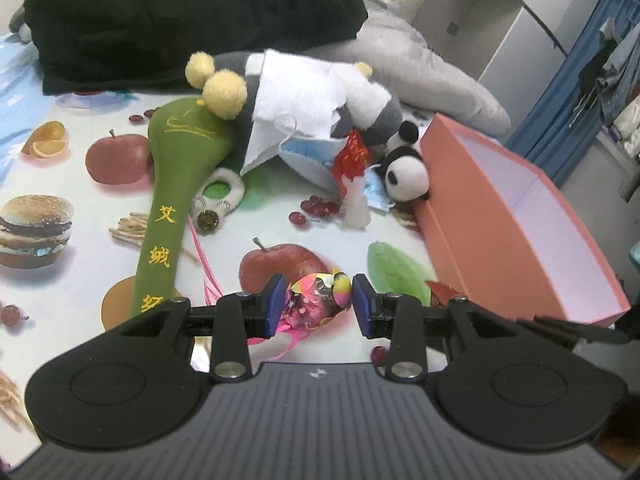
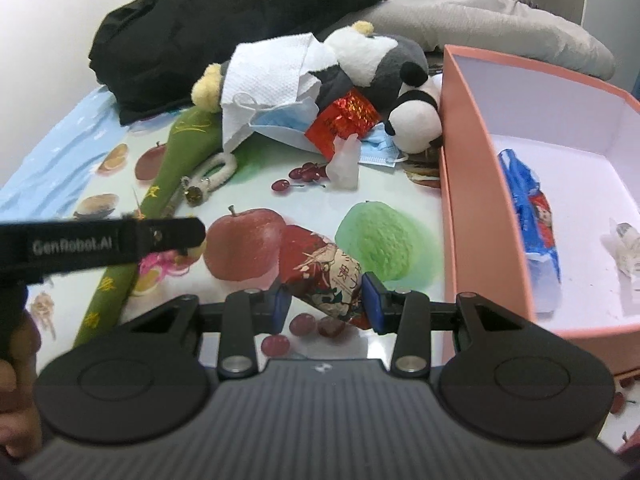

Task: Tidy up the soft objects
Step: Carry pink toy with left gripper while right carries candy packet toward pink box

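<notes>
Two grippers, each loaded; I log them in turn. Left gripper [image 1: 320, 300]: clenched on a pink floral pouch [image 1: 316, 300], pads pressing its two sides, pink ribbon trailing below; it sits over the fruit-print cloth [image 1: 80, 208], with the pink box [image 1: 480, 240] to its right and slightly farther. Right gripper [image 2: 326, 300]: grasping a red patterned roll [image 2: 324, 276], whose long axis runs from far-left to near-right, the near end between the pads; the box wall [image 2: 460, 200] stands just beside it on the right. Box contents: a blue-and-red plastic packet [image 2: 532, 216] and a crumpled clear wrapper [image 2: 624, 244]; bare floor remains at the near end. Still loose on the cloth, farther off: green padded mallet [image 1: 168, 200], panda plush [image 1: 404, 172], grey plush [image 1: 360, 108]. My judgement: the right gripper is nearer the box, so its roll goes in first, moving rightward over the wall; the left follows.
</notes>
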`<state>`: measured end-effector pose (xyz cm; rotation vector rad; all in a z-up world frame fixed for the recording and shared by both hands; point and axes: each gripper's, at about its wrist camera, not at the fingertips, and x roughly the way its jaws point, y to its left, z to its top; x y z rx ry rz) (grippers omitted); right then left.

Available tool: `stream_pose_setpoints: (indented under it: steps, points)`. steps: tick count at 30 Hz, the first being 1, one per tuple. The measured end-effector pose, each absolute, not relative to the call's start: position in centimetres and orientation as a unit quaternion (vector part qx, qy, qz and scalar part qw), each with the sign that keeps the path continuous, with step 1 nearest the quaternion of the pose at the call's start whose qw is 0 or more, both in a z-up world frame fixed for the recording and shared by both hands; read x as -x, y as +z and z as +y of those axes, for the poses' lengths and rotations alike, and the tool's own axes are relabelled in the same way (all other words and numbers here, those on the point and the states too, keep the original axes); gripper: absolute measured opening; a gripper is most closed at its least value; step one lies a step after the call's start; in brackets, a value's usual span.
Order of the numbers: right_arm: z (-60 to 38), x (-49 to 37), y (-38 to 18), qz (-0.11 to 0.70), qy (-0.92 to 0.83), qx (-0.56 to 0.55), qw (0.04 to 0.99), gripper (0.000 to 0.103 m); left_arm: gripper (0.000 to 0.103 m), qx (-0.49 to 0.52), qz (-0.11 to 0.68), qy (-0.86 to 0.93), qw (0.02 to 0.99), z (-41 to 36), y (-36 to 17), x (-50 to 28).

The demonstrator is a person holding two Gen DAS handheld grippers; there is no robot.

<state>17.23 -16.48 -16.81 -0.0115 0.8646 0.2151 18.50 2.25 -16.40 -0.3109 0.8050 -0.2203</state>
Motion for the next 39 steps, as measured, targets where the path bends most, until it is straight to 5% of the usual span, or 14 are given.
stream_pose_setpoints:
  steps: [26, 39]
  points:
    - [-24.1, -16.1, -3.9, 0.325, 0.056, -0.021, 0.944, 0.042, 0.042, 0.136, 0.327, -0.206, 0.912, -6.1, -1.9, -20.3]
    - [-31.7, -18.0, -2.7, 0.323, 0.003, -0.035, 0.946, 0.042, 0.042, 0.113, 0.358, -0.259, 0.89, -15.4, -1.9, -24.4]
